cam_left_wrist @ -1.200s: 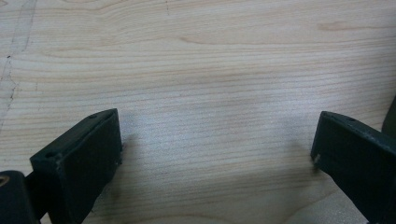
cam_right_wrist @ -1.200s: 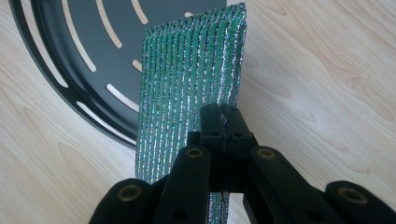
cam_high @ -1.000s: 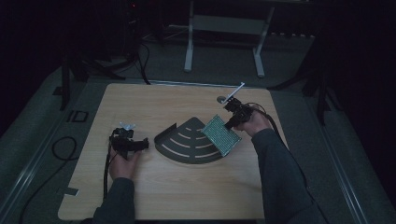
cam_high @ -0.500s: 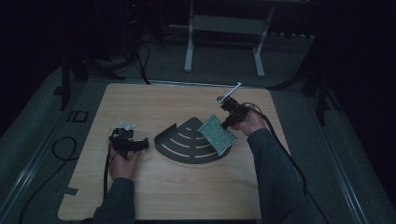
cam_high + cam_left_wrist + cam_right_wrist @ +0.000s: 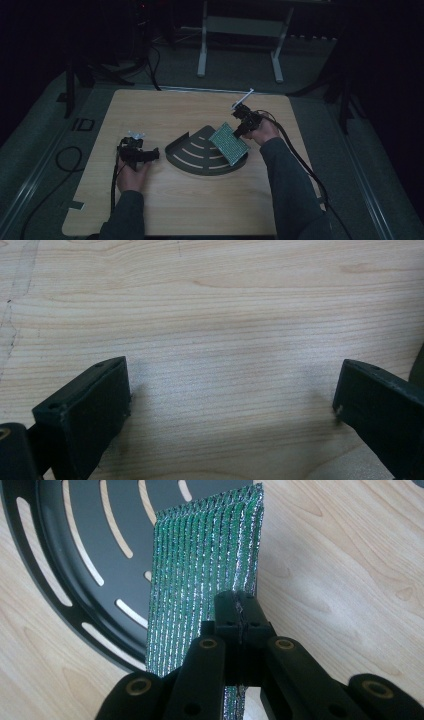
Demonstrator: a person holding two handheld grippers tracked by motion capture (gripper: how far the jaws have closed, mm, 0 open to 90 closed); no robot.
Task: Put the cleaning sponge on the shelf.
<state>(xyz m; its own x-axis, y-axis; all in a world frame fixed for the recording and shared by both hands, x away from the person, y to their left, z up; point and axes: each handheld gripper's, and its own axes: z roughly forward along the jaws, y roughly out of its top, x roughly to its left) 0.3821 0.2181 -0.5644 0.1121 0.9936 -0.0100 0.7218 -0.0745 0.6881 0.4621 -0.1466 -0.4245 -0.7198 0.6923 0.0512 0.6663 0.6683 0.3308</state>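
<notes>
1. The right tool (image 5: 243,125) was clenched on the green mesh pad (image 5: 228,143), its 2 jaws pinching the pad's near edge in the right gripper view.
2. The pad (image 5: 200,580) stretched ahead of that tool, tilted, its far part over the right side of the black slotted tray (image 5: 197,159).
3. The left tool (image 5: 142,155) was released, jaws wide apart over bare table (image 5: 225,330), with the tray just beyond its tips.

Glittery green mesh pad (image 5: 200,575), matt black tray (image 5: 65,545), wood-grain table (image 5: 225,315).
</notes>
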